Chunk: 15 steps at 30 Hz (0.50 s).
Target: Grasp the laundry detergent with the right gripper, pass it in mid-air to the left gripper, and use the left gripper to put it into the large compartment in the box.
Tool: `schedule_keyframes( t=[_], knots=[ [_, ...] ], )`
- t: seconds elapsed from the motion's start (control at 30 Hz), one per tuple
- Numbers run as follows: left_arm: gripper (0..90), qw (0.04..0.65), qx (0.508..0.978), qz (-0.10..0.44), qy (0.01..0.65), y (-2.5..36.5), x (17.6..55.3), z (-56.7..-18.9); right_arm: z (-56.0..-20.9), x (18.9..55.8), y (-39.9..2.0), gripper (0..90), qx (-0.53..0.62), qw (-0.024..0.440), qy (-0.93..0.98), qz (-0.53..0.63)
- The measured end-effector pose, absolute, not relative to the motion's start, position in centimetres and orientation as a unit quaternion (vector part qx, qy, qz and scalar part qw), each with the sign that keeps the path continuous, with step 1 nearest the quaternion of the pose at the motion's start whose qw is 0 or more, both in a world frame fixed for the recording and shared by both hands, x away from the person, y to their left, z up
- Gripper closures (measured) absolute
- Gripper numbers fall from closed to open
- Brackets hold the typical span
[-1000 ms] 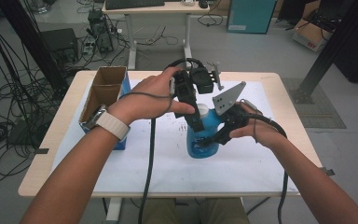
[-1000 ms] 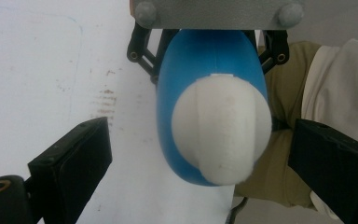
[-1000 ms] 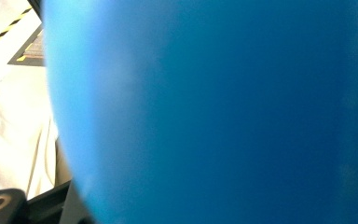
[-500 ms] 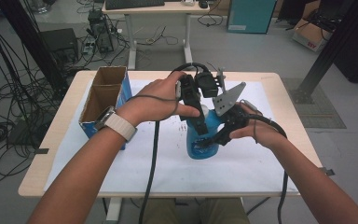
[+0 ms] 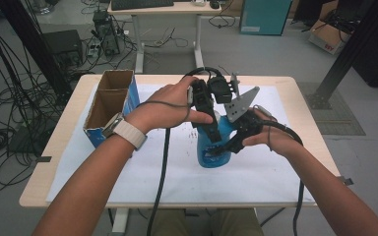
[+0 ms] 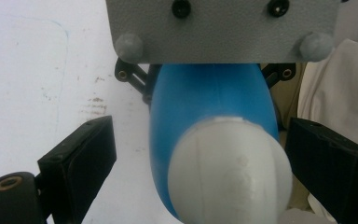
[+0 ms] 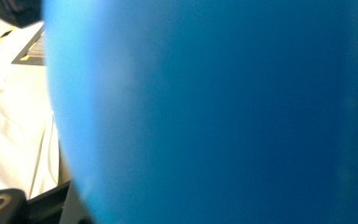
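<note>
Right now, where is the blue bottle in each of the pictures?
High view: the blue bottle stands on the white sheet, just right of the middle, between the two hands.
Left gripper view: it rises up the middle, its white cap nearest the camera, between the left tool's jaws.
Right gripper view: its blue wall covers most of the picture, very close.
Shared landmark: the white sheet, seen in the high and left gripper views.

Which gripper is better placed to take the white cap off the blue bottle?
Left gripper: its jaws straddle the white cap, closing in. The right gripper grips the blue bottle.
</note>
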<state>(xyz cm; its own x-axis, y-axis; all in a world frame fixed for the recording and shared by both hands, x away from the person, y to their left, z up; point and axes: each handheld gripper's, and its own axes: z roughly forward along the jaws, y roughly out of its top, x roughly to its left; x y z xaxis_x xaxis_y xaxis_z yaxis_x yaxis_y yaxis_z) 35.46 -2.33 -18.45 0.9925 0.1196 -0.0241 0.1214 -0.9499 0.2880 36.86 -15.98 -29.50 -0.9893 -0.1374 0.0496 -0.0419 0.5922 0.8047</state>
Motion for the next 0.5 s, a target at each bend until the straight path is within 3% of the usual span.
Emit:
schedule_keyframes(
  t=[0.5],
  knots=[
    [12.6,0.142,0.988,-0.009,0.063,-2.51,35.78,-19.01,-29.53,37.23,-16.15,43.6,0.074,0.039,-0.895,-0.438]
  ],
)
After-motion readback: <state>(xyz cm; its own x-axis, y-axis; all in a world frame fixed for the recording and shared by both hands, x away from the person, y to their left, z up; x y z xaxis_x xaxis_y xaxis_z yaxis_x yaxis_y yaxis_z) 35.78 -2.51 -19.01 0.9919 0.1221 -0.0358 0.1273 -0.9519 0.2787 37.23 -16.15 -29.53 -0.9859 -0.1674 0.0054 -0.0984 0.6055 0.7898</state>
